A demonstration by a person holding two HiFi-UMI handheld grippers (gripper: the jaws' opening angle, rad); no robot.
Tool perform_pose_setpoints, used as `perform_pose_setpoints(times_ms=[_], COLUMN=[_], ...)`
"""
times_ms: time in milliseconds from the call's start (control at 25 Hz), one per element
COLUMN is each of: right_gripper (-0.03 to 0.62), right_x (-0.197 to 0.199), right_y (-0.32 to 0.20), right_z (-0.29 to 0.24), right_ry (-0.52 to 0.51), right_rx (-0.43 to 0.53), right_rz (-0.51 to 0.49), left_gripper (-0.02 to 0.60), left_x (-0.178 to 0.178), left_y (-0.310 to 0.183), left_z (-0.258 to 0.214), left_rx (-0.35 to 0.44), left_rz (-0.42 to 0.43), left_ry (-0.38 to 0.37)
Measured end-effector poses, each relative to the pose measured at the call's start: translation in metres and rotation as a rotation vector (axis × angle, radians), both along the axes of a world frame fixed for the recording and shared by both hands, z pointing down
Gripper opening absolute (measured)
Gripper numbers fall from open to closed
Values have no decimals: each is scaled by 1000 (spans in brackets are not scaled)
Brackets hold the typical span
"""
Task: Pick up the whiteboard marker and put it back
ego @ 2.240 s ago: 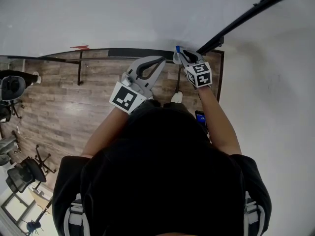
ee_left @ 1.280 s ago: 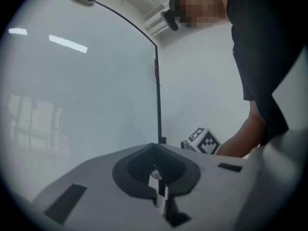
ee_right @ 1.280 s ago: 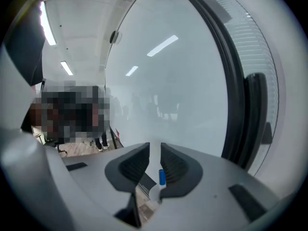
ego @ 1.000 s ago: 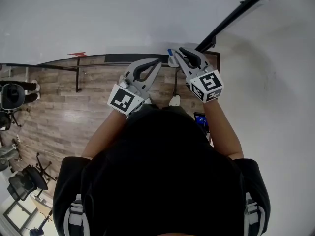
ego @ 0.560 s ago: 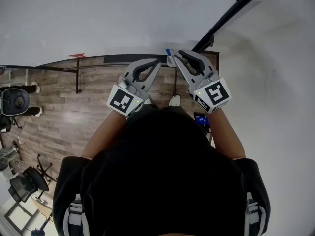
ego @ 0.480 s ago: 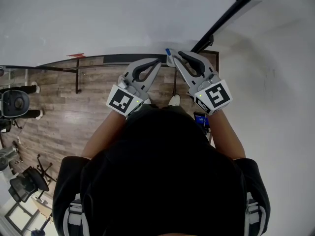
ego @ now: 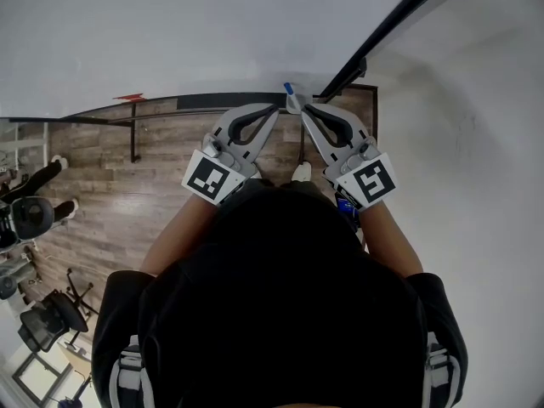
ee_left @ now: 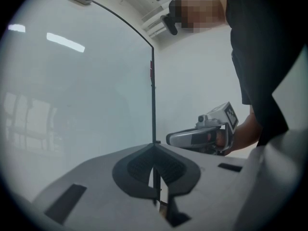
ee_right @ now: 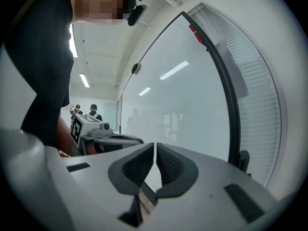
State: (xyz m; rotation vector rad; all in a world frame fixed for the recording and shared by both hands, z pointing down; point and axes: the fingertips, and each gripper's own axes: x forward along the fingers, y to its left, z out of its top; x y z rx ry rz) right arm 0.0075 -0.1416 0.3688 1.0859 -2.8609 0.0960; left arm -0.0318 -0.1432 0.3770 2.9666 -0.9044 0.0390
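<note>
The whiteboard marker (ego: 291, 99), white with a blue cap, rests at the dark tray (ego: 212, 101) along the whiteboard's (ego: 170, 32) lower edge. My right gripper (ego: 305, 109) is just short of the marker and no longer holds it. Its jaws have just been closing with nothing between them, and in the right gripper view the right gripper (ee_right: 155, 146) is shut with only a hairline slit. My left gripper (ego: 275, 107) hovers beside it, also shut and empty (ee_left: 154, 147). Neither gripper view shows the marker.
The whiteboard's black frame (ego: 382, 32) runs diagonally at the upper right. Wood floor (ego: 110, 185) lies below, with office chairs (ego: 38, 304) at the left. Two people (ee_right: 84, 110) stand far off in the right gripper view.
The right gripper has let go of the marker, drawn back toward me and risen, and its jaws have closed empty. The marker stays at the tray. The left gripper has kept still.
</note>
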Motion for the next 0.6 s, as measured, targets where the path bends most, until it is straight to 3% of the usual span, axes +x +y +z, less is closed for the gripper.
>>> perform_pose_setpoints(times_ms=[600], right_gripper=[2], right_x=[0], right_y=[4], right_z=[3], right_ry=[-31], right_rx=[-7], right_rz=[-1], left_gripper=[3], left_x=[4], left_y=[4], left_z=[0], left_rx=[-8], left_rz=[17], left_ry=[7])
